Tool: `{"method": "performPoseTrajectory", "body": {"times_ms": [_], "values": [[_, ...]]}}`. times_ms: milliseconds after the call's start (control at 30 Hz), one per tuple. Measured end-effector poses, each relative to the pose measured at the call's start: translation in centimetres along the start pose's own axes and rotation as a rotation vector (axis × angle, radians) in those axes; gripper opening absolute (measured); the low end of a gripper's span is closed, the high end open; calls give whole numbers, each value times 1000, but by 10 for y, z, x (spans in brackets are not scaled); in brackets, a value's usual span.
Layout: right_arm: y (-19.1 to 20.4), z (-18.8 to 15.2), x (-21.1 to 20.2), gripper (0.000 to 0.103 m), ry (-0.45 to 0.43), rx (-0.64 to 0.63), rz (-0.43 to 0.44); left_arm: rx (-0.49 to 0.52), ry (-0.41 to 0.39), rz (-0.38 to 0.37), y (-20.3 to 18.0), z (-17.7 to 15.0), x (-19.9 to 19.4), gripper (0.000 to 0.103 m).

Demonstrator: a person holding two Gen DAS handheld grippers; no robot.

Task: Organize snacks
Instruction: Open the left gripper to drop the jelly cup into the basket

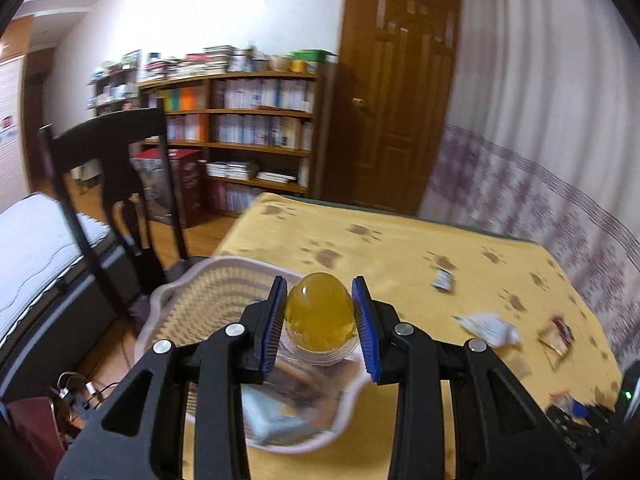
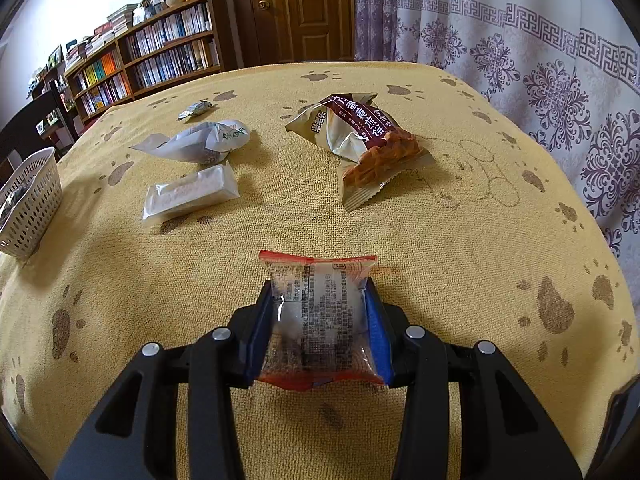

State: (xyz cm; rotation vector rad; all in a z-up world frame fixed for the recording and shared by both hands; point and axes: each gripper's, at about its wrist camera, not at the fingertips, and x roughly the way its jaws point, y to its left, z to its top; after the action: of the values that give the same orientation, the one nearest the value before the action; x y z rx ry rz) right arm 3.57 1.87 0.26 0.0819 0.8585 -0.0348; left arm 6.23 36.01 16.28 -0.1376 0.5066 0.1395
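now, left tool (image 1: pixel 320 312) clamping yellow jelly cup (image 1: pixel 319 320) above basket (image 1: pixel 188 300), right tool (image 2: pixel 320 320) gripping clear snack packet (image 2: pixel 320 316)

- A table under a yellow towel-like cloth with brown paw prints (image 2: pixel 460 240).
- On the cloth: a white perforated plastic basket (image 2: pixel 30 204), a clear flat packet (image 2: pixel 190 196), a crumpled white wrapper (image 2: pixel 200 142), a small green-white candy (image 2: pixel 196 110), two brown-beige snack bags (image 2: pixel 360 140).

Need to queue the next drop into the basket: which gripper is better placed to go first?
Left, probably. The left gripper holds the yellow jelly cup directly above the white basket. The right gripper holds a clear snack packet over the tablecloth, the basket far to its left.
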Motion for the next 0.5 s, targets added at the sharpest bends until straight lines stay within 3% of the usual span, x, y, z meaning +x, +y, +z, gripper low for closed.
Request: {"method": "performPoseTrajectory", "body": {"times_ms": [67, 100, 167, 500], "values": [[0, 0, 0, 43, 0, 0, 0, -44, -21, 55, 16, 4, -1, 38], [0, 0, 0, 43, 0, 0, 0, -60, -28, 72, 21, 5, -1, 49], [0, 0, 0, 43, 0, 0, -1, -98, -39, 95, 33, 8, -3, 60], [-1, 2, -2, 42, 6, -4, 6, -183, -74, 117, 64, 14, -18, 61]]}}
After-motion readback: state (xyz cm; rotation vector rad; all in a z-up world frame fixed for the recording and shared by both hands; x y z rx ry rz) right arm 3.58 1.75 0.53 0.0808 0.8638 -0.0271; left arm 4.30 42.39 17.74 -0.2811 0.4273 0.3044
